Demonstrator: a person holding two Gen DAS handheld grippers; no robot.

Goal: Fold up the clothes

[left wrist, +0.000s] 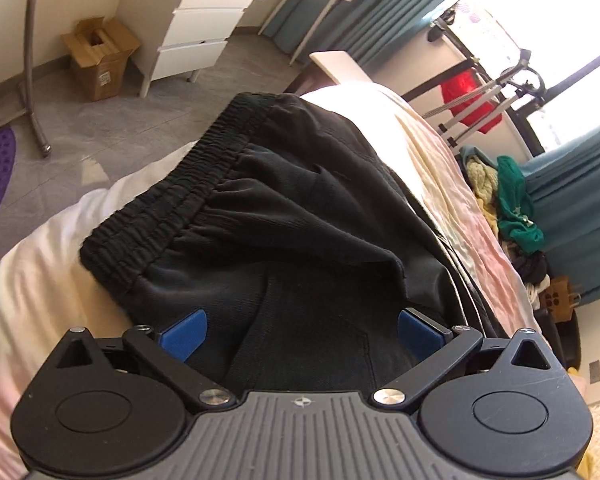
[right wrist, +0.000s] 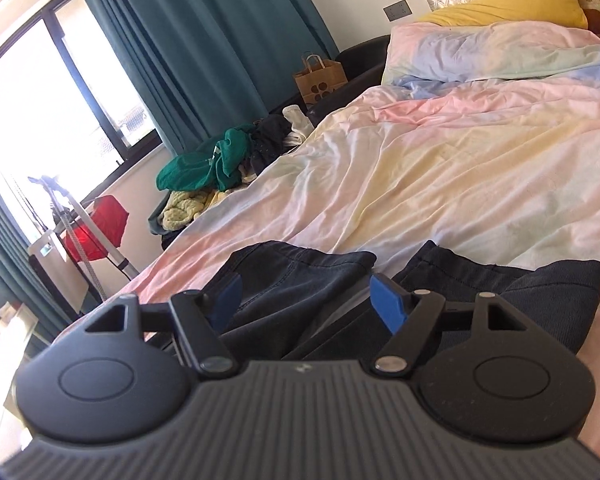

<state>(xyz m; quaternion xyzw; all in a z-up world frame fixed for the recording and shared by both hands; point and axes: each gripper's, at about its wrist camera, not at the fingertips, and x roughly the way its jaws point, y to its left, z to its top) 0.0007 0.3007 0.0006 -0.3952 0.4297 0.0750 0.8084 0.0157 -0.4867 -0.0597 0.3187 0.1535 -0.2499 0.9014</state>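
Black trousers [left wrist: 284, 216] lie folded on the pastel bed cover [left wrist: 440, 152], their elastic waistband [left wrist: 188, 184] toward the bed's foot edge. My left gripper [left wrist: 302, 330] hovers over them, open wide, its blue pads [left wrist: 186, 334] apart with nothing pinched. In the right wrist view the trousers' leg ends [right wrist: 308, 276] lie on the bed cover [right wrist: 440, 184] just ahead. My right gripper [right wrist: 306, 302] is open above that cloth, and the blue pads [right wrist: 386, 306] do not press on it.
A heap of clothes [right wrist: 216, 160] with a green garment sits beside the bed by the teal curtains [right wrist: 204, 40]. A pillow [right wrist: 500, 52] and yellow cushion [right wrist: 520, 0] lie at the head. White drawers [left wrist: 196, 28], a cardboard box [left wrist: 100, 56] and a metal stand [left wrist: 32, 60] are on the floor.
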